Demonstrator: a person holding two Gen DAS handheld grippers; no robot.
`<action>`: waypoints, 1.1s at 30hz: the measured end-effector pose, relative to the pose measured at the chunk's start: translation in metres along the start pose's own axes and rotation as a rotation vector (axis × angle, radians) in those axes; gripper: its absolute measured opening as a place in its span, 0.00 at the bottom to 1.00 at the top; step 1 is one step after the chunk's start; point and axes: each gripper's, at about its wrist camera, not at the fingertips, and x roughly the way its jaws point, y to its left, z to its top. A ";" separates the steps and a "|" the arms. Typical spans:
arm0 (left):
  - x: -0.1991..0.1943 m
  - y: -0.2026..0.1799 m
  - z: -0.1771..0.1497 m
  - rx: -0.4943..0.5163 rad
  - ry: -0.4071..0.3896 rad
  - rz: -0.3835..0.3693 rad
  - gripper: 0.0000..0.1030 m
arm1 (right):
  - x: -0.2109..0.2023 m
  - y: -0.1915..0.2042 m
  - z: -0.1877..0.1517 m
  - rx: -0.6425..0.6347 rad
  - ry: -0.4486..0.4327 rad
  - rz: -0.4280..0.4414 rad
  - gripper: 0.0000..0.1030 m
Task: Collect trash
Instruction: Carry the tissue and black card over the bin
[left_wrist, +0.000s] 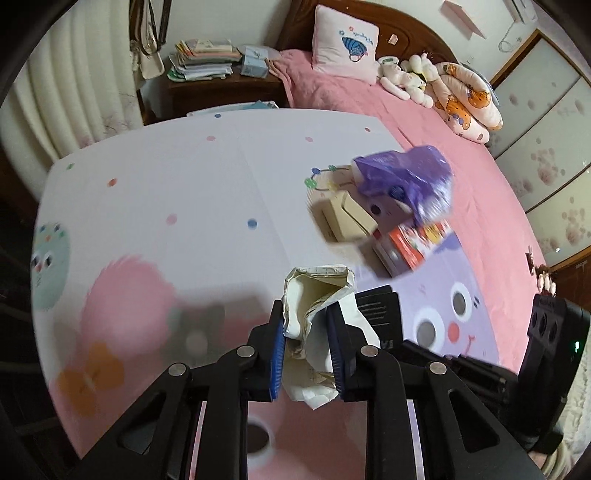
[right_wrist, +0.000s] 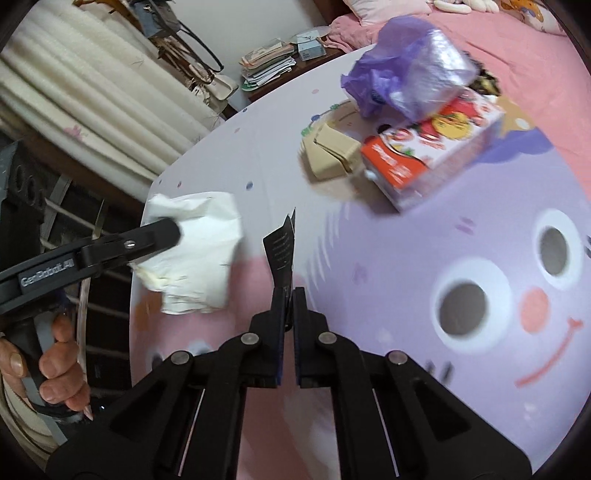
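The left gripper is clenched on crumpled white paper; the right gripper pinches a black card. The remaining trash, a purple bag and red carton, lies on the surface ahead-right, nearer the right fingers

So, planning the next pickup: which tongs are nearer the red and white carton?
Right. The right tongs, shut on a black card, sit just short of the red and white carton; the left tongs, holding crumpled white paper, are further left.
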 end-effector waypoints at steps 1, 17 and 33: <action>-0.010 -0.004 -0.011 0.005 -0.009 0.007 0.20 | -0.009 -0.002 -0.008 -0.009 0.001 0.003 0.02; -0.096 -0.121 -0.231 -0.051 -0.091 0.146 0.20 | -0.155 -0.049 -0.157 -0.237 0.079 0.091 0.02; -0.076 -0.184 -0.402 -0.013 0.042 0.229 0.20 | -0.186 -0.101 -0.282 -0.298 0.236 0.046 0.02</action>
